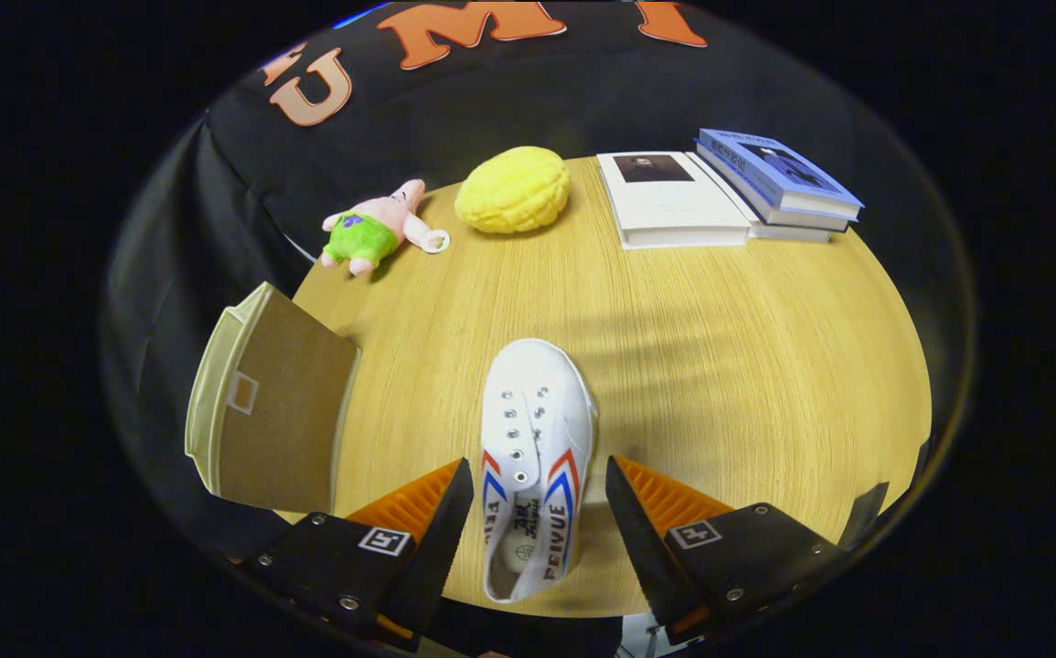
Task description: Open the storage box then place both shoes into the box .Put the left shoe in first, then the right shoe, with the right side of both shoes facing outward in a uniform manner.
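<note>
A white canvas shoe (535, 457) with red and blue stripes lies on the wooden table (720, 366), toe pointing away from me. Its heel end rests between my two fingers, and neither finger touches it. My gripper (538, 484) stands open around the rear half of the shoe. To the left of the shoe, at the table's edge, is the storage box (272, 407), beige-rimmed with a brown panel facing me and a small clear tab on it.
Beyond the shoe, near the far side of the table, lie a pink plush toy in green shorts (377, 228), a yellow bun-shaped toy (514, 190), a white book (674, 201) and a stack of blue books (779, 183).
</note>
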### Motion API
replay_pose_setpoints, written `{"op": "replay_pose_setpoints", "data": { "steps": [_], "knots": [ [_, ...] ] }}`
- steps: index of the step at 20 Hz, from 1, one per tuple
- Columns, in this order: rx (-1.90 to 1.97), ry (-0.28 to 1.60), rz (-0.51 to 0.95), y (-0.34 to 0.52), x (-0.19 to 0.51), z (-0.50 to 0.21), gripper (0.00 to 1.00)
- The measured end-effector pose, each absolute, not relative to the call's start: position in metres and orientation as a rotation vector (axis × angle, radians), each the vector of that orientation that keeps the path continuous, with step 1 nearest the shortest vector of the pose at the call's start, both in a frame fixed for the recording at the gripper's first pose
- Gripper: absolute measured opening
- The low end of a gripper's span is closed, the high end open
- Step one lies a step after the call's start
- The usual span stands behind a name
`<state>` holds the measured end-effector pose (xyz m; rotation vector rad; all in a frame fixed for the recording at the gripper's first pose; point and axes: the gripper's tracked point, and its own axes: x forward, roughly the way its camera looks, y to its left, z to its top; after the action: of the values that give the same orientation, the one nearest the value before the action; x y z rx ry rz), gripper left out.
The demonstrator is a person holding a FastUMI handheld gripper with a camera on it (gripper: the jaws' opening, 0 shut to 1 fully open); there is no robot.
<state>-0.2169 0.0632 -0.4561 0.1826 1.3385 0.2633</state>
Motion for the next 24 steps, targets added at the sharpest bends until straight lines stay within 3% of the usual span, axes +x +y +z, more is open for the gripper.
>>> {"op": "replay_pose_setpoints", "data": {
  "steps": [6, 10, 13, 16, 19, 24],
  "knots": [
    [0.143, 1.41, 0.26, 0.047, -0.238, -0.494, 0.87],
    [0.174, 1.443, 0.301, 0.061, -0.241, -0.508, 0.76],
    [0.287, 1.481, 0.31, 0.073, -0.243, -0.51, 0.52],
    [0.345, 1.495, 0.29, 0.072, -0.244, -0.509, 0.39],
    [0.396, 1.518, 0.251, 0.07, -0.243, -0.508, 0.18],
    [0.476, 1.493, 0.253, 0.092, -0.238, -0.488, 0.09]
  ]
}}
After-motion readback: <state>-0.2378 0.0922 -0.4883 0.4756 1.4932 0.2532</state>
